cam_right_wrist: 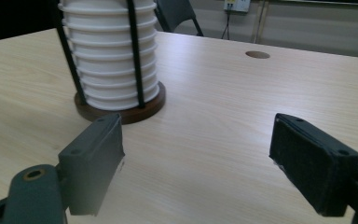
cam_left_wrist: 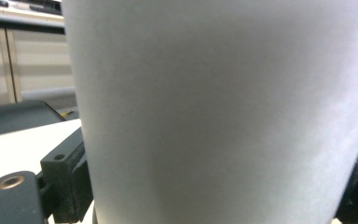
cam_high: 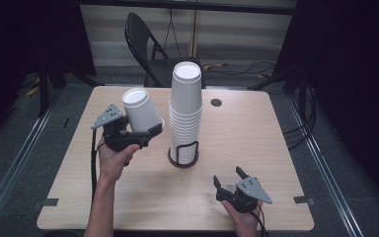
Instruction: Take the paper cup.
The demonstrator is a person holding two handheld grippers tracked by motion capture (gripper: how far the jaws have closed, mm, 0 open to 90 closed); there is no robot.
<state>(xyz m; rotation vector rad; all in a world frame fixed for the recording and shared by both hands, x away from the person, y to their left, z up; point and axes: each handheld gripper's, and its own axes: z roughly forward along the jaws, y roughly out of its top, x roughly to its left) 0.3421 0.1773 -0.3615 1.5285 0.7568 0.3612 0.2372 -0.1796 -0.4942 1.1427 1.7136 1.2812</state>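
White paper cup [cam_high: 142,112], plain, upside down and tilted, clamped in the left gripper [cam_high: 143,134] above the table [cam_high: 256,143], rim hidden behind the jaws; beside it the cup stack [cam_high: 185,111] in its wire holder [cam_high: 183,154]; right gripper [cam_high: 228,178] with jaws apart, empty, low over the table.

Room's pretty dark around the desk [cam_high: 237,128], which is lit evenly from overhead with soft shadows. Left gripper view is one blurry white cup [cam_left_wrist: 214,112], way too close to focus.
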